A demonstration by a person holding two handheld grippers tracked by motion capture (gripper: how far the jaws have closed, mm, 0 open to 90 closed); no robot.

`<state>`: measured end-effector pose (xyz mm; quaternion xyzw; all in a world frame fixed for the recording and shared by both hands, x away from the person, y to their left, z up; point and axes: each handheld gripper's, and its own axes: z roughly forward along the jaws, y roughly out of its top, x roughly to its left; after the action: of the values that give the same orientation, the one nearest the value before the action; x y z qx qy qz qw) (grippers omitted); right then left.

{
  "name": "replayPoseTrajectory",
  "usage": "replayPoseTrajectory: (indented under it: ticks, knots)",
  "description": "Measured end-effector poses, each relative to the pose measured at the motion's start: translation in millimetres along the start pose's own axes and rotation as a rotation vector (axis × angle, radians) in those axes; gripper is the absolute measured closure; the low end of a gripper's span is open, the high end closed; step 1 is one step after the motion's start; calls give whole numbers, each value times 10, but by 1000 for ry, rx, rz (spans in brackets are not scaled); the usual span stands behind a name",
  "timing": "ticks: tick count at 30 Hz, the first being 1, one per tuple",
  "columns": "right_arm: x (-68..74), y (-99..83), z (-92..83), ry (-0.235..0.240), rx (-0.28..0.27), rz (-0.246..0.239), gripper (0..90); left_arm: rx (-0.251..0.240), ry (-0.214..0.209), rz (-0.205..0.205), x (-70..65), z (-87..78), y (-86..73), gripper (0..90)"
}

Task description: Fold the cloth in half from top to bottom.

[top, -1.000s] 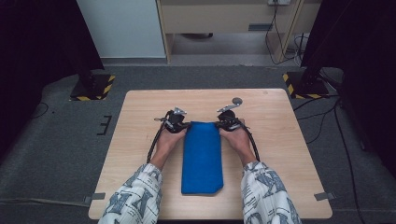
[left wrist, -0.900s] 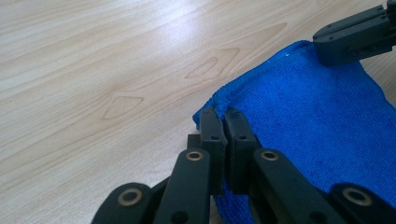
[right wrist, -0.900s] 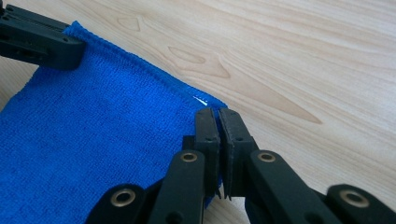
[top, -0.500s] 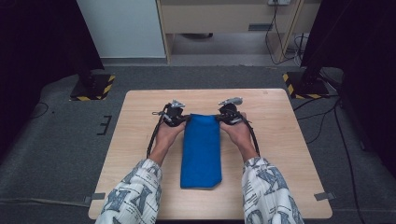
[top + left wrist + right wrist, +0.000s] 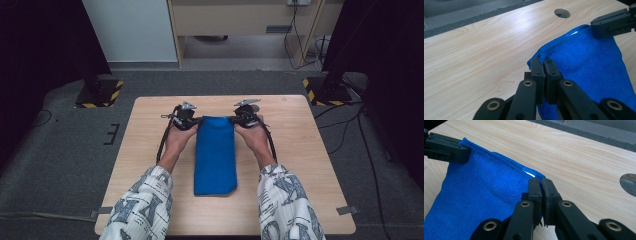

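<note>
Sleeves: the person's patterned sleeves (image 5: 145,205) are entering from 6 o'clock in the high view, one at each side of the cloth.
Cloth: a folded blue cloth (image 5: 215,155) is lying lengthwise down the middle of the worktop (image 5: 310,165), its near end resting flat toward 6 o'clock and its far end reaching toward 12 o'clock, between the two hands.
Left gripper: the left gripper (image 5: 545,65) is sitting at the cloth's far corner on the 9 o'clock side; its jaws are pressed together and pinching the cloth's hem.
Right gripper: the right gripper (image 5: 541,185) is sitting at the far corner on the 3 o'clock side; its jaws are likewise closed and pinching the hem there.
Far edge: the hem is running taut between the two grippers and seems to be lifted a little off the wood, though the angle makes this hard to judge.
Hole: a round hole (image 5: 562,13) is showing in the worktop beyond the cloth, toward 12 o'clock.
</note>
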<state>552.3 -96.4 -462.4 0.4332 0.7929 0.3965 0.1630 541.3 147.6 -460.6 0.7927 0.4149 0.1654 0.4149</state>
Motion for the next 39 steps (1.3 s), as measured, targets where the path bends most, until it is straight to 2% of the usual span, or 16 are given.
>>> replayPoseTrajectory:
  ticks: [8,14,26,33,39]
  knots:
    - [17,11,-40,0,-10,-12,873,-12,-4,3,-12,-49,26,879]
    - [49,-37,-104,3,-27,-17,873,-10,-9,21,-80,-98,14,880]
    - [194,-85,-357,1,-40,-56,873,-27,1,58,-274,-310,-17,880]
    - [234,-131,-487,12,-57,-59,873,-38,7,64,-321,-438,-21,880]
    - [268,-132,-562,14,-79,-61,873,-35,12,66,-358,-481,-58,881]
